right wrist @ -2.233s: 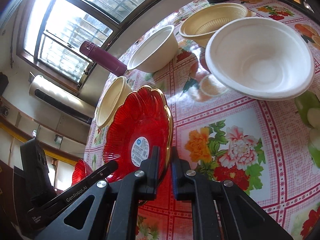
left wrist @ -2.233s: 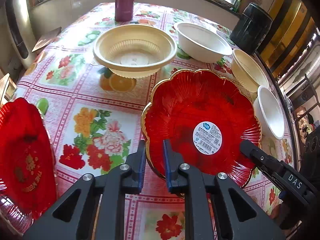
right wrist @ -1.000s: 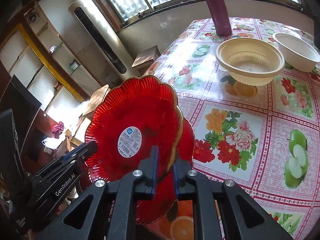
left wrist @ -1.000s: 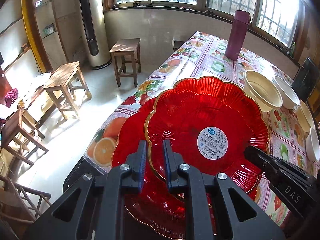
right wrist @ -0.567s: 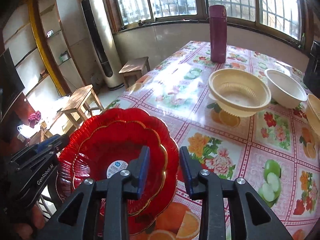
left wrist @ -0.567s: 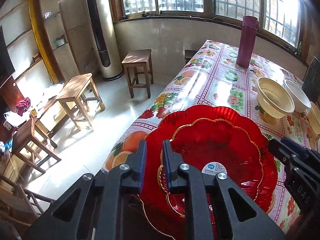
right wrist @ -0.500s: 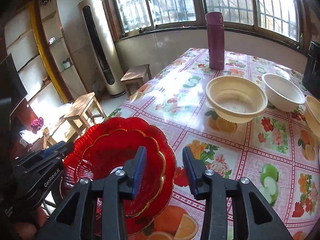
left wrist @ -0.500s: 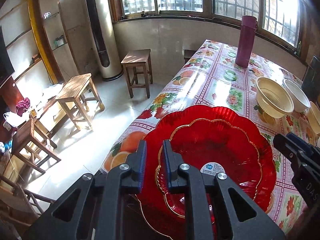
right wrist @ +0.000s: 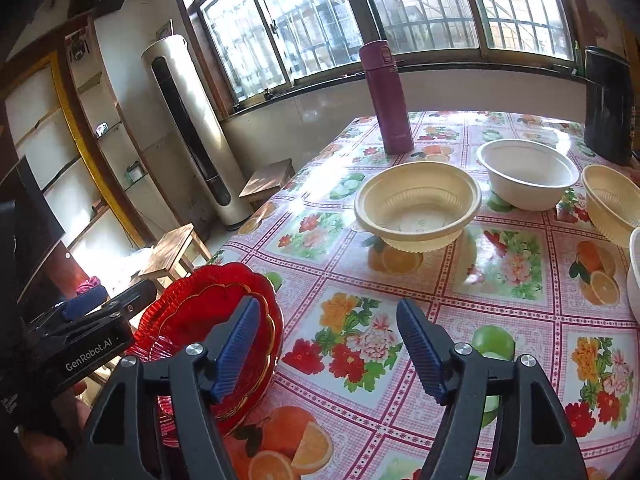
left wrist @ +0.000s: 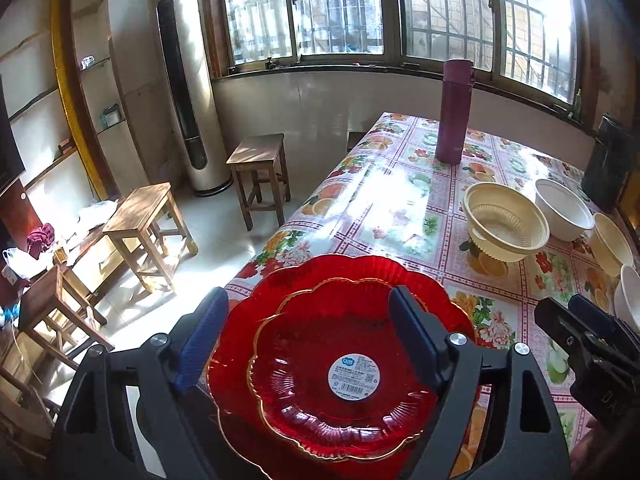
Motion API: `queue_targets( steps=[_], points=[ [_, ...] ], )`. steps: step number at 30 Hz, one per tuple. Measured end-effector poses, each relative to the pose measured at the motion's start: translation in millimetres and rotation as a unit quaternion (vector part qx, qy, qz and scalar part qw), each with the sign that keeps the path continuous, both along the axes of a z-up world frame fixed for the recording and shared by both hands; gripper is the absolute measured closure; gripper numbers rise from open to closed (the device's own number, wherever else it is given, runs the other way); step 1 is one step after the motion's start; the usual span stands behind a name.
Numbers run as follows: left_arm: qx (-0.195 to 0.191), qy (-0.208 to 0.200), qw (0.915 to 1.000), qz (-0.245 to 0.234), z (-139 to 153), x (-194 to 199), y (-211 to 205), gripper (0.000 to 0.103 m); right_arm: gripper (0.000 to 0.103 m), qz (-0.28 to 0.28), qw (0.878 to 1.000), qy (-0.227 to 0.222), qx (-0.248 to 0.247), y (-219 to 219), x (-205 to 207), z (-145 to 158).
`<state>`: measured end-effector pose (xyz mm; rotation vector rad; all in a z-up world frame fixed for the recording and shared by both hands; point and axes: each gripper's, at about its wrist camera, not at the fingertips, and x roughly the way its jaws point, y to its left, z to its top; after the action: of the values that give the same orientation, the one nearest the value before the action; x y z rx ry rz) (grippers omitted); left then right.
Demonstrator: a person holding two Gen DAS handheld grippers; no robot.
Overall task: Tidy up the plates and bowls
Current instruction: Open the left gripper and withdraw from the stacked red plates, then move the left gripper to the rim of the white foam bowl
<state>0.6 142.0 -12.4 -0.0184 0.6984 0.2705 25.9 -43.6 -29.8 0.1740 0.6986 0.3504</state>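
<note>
Two red scalloped plates lie stacked at the near left corner of the table: the gold-rimmed plate with a white sticker (left wrist: 340, 380) rests inside the larger red plate (left wrist: 440, 300). The stack also shows in the right wrist view (right wrist: 192, 320). My left gripper (left wrist: 308, 336) is open, its fingers spread on either side above the stack. My right gripper (right wrist: 324, 344) is open over the tablecloth just right of the stack. A cream ribbed bowl (right wrist: 418, 204), a white bowl (right wrist: 528, 178) and another cream bowl (right wrist: 612, 204) stand further back.
A maroon flask (right wrist: 386, 98) stands at the table's far end, a black container (right wrist: 608, 104) at the far right. Another white bowl (left wrist: 630, 296) sits at the right edge. Wooden stools (left wrist: 260, 172) and a tall air conditioner (left wrist: 184, 88) stand on the floor to the left.
Both grippers carried the gold-rimmed plate left and set it on the larger red plate. Both then opened wide and let go; the right one drew back to the right.
</note>
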Motion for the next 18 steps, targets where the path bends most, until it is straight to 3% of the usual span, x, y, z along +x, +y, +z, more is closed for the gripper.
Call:
queue_targets(
  steps=[8, 18],
  points=[
    [0.02, -0.003, 0.9988, -0.045, 7.9, 15.2, -54.4, 0.02, 0.015, -0.027, 0.998, -0.013, 0.05, -66.9, 0.9, 5.7],
    [0.037, -0.03, 0.9934, -0.105, 25.1, 33.7, -128.3, 0.019, 0.009, -0.09, 0.992, -0.078, 0.049, -145.1, -2.5, 22.3]
  ],
)
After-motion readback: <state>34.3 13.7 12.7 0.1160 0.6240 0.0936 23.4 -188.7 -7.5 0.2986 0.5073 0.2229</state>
